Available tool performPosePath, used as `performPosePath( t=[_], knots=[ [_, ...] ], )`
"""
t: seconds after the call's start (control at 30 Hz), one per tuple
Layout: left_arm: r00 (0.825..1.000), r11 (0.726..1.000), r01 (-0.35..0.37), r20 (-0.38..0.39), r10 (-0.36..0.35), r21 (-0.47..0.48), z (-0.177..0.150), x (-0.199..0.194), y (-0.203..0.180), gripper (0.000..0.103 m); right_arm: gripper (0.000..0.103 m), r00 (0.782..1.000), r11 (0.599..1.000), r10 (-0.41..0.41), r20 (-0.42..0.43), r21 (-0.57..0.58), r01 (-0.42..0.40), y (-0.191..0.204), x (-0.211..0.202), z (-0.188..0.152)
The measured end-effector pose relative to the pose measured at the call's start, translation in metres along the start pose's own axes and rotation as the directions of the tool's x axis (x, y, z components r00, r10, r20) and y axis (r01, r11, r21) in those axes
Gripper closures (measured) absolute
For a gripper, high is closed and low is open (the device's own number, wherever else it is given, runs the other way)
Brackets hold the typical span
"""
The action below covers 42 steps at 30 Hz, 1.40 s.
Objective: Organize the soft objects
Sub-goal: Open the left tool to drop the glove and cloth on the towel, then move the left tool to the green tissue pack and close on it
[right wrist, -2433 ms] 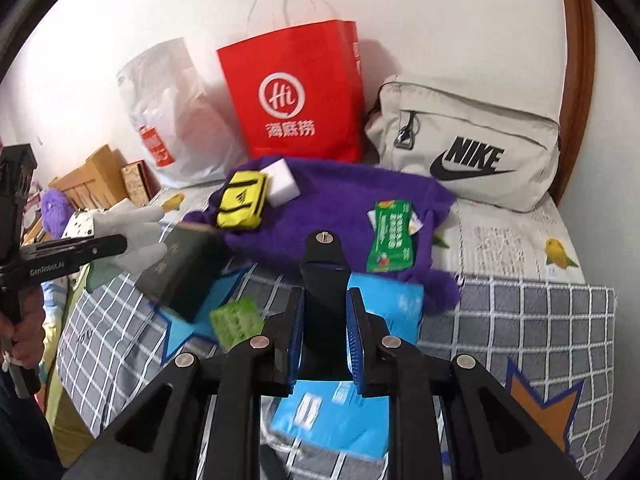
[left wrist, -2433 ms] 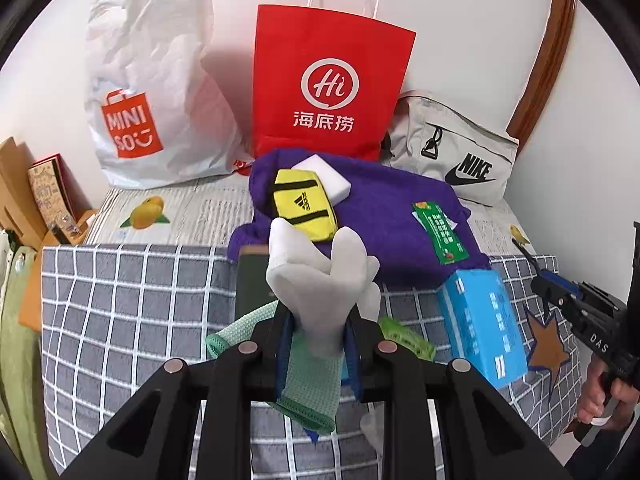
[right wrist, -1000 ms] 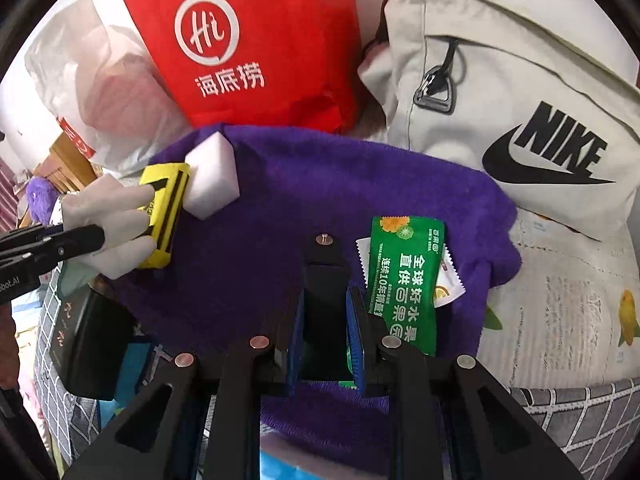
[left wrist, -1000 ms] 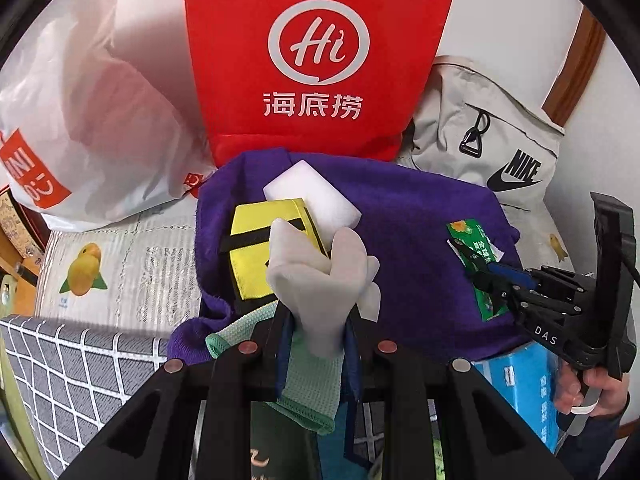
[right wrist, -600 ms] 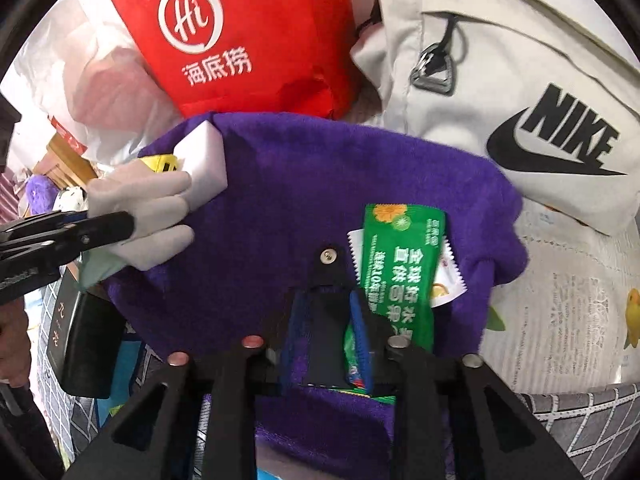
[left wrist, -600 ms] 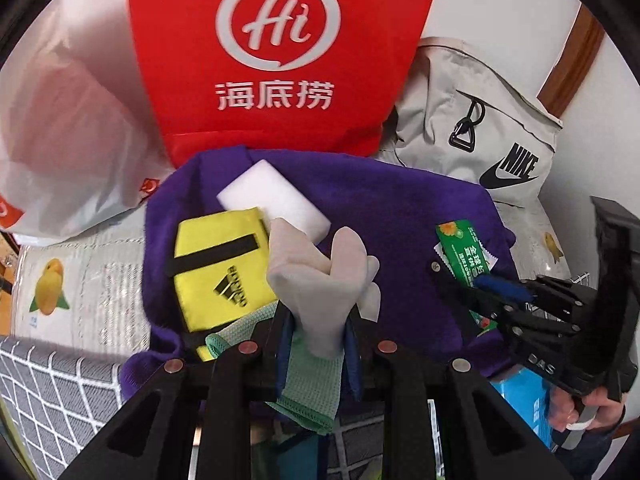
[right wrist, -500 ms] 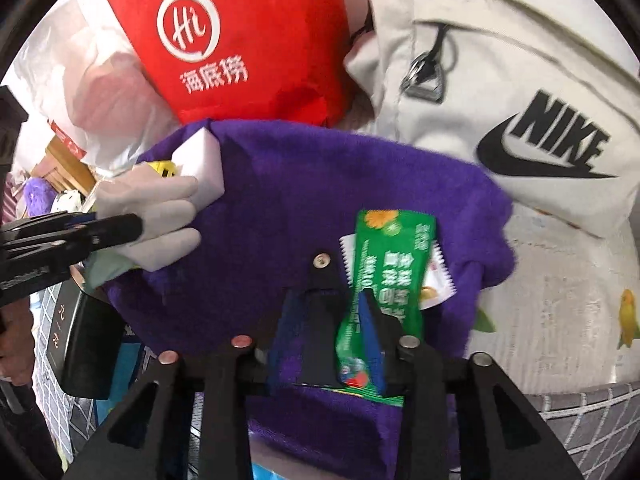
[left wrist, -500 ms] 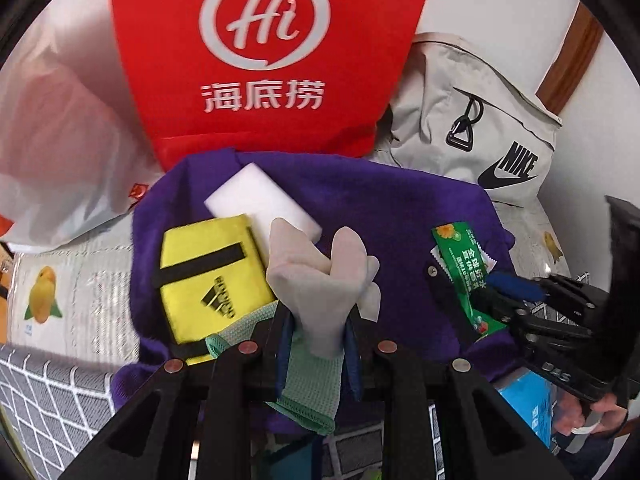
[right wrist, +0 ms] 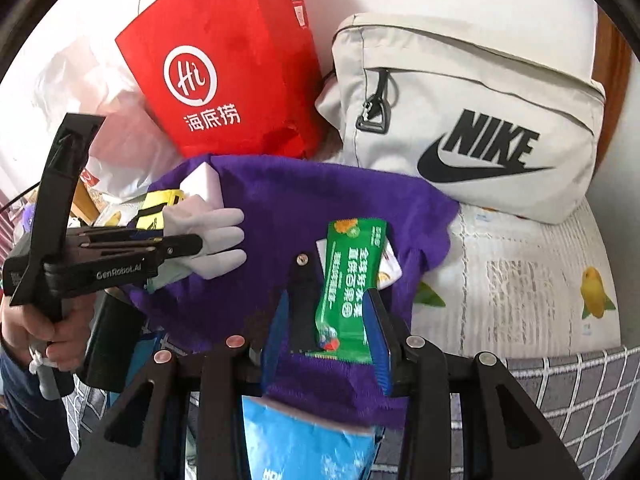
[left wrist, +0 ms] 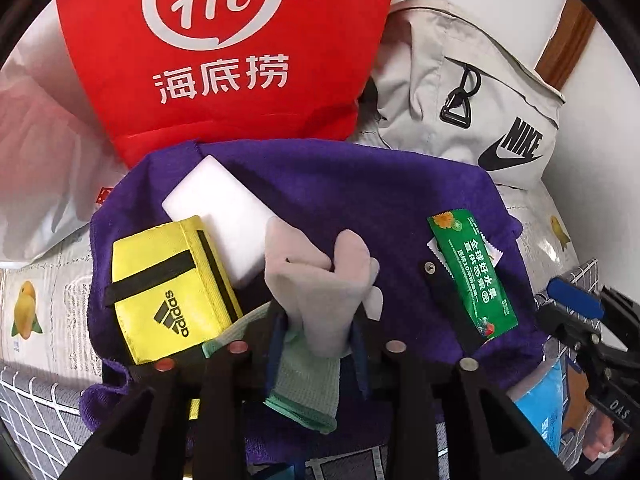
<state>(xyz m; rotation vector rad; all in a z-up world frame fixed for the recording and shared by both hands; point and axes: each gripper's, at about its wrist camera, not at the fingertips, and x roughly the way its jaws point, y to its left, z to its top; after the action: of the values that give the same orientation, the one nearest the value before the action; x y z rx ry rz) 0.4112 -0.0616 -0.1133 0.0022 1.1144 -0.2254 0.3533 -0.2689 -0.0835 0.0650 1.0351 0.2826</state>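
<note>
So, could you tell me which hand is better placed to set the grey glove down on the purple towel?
Left. Its tongs carry the grey glove above the purple towel and are opening; the right tongs straddle the green packet.

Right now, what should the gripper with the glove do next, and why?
Probably let go. The left gripper has the grey glove over the purple towel, beside the yellow pouch and white sponge, and its jaws are opening around the glove.
</note>
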Motion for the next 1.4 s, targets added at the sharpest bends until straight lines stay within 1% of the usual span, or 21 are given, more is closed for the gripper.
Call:
performPosePath(
  t=[0.07, 0.13, 0.17, 0.27, 0.43, 0.63, 0.77, 0.87, 1.0, 1.17, 1.4],
  knots=[
    [1.0, 1.0, -0.008, 0.01, 0.008, 0.007, 0.001, 0.0, -0.002, 0.059, 0.064, 1.0, 1.0, 0.002, -0.015, 0.004, -0.002, 0.001, 0.004, -0.003],
    [0.999, 1.0, -0.011, 0.041, 0.011, 0.0, 0.002, -0.005, -0.002, 0.033, 0.064, 1.0, 1.0, 0.0, -0.024, 0.001, 0.0, 0.003, 0.006, -0.003],
    [0.998, 1.0, -0.009, 0.054, 0.009, -0.007, 0.003, -0.008, -0.002, 0.029, 0.064, 1.0, 1.0, -0.002, -0.023, -0.001, 0.002, 0.004, 0.006, -0.003],
    [0.997, 1.0, -0.003, 0.072, 0.005, -0.026, 0.003, -0.018, 0.002, 0.029, 0.064, 1.0, 1.0, 0.004, -0.007, -0.001, -0.004, 0.007, 0.001, -0.001],
    [0.994, 0.997, -0.065, 0.086, 0.067, -0.03, 0.001, -0.035, 0.007, 0.029, 0.064, 1.0, 1.0, 0.019, 0.003, 0.005, -0.019, 0.012, -0.004, -0.004],
    [0.991, 0.996, -0.073, 0.105, 0.079, -0.06, -0.013, -0.064, 0.024, 0.029, 0.064, 1.0, 1.0, 0.028, 0.013, 0.002, -0.028, 0.022, -0.019, -0.015],
    [0.99, 0.994, -0.078, 0.114, 0.086, -0.072, -0.031, -0.082, 0.028, 0.029, 0.064, 0.999, 0.999, 0.032, 0.025, -0.01, -0.032, 0.035, -0.035, -0.026],
    [0.99, 0.995, -0.064, 0.117, 0.073, -0.082, -0.046, -0.095, 0.029, 0.029, 0.064, 0.999, 0.999, 0.032, 0.04, -0.021, -0.031, 0.046, -0.05, -0.037],
    [0.989, 0.995, -0.067, 0.124, 0.075, -0.068, -0.067, -0.109, 0.025, 0.029, 0.064, 0.998, 0.999, 0.035, 0.053, -0.022, -0.034, 0.056, -0.065, -0.052],
    [0.989, 0.997, -0.039, 0.137, 0.048, -0.067, -0.097, -0.126, 0.016, 0.029, 0.064, 0.998, 0.998, 0.038, 0.059, -0.047, -0.035, 0.069, -0.085, -0.076],
    [0.992, 0.999, -0.002, 0.127, 0.007, -0.039, -0.134, -0.13, -0.001, 0.027, 0.063, 0.996, 0.995, 0.047, 0.072, -0.092, -0.04, 0.085, -0.107, -0.11]
  ],
)
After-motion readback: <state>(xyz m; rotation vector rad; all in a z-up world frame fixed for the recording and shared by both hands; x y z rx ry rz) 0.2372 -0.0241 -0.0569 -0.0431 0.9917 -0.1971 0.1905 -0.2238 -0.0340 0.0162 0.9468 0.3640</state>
